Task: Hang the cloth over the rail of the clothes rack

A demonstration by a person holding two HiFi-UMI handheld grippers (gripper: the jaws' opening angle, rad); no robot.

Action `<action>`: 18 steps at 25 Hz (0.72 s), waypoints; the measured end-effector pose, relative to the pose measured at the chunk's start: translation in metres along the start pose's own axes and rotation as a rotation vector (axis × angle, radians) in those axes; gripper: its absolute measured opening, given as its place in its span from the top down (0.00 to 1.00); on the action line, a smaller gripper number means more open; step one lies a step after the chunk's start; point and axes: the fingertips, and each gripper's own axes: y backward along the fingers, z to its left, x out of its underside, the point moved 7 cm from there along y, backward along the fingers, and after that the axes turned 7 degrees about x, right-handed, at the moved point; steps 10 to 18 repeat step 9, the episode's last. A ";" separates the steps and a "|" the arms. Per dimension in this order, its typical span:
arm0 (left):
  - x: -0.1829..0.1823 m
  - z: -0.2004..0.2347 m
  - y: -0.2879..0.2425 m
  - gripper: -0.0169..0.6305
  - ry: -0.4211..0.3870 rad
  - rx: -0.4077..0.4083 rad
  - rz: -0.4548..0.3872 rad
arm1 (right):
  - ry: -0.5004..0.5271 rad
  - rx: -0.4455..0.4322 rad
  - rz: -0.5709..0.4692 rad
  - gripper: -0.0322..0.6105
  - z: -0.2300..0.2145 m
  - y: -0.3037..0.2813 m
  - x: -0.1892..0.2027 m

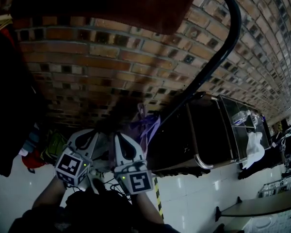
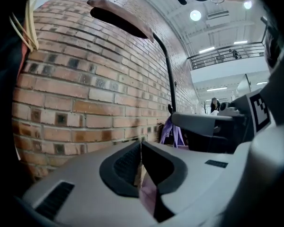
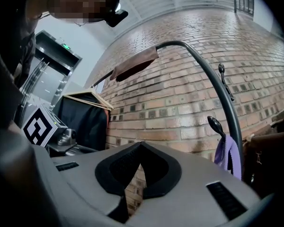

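Note:
The reddish-brown cloth (image 1: 111, 4) is draped over the top rail of the black clothes rack (image 1: 228, 38), high against the brick wall. The left gripper view shows the cloth (image 2: 120, 15) from below on the rail (image 2: 166, 65). In the right gripper view the cloth (image 3: 135, 65) hangs where the rail (image 3: 217, 84) bends. Both grippers are low, far beneath the cloth and side by side. My left gripper (image 1: 94, 132) (image 2: 141, 143) is shut, with nothing clearly held. My right gripper (image 1: 122, 136) (image 3: 141, 145) is shut and empty.
A purple item (image 1: 148, 125) (image 3: 226, 155) hangs from a hook low on the rack post. Dark garments on a wooden hanger (image 3: 85, 117) fill the left side (image 1: 5, 106). A black cabinet (image 1: 199, 135) stands to the right on the white tiled floor.

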 end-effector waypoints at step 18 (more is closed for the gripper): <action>0.012 -0.006 -0.013 0.89 0.058 -0.030 0.022 | -0.009 0.018 0.048 0.94 -0.012 -0.003 0.015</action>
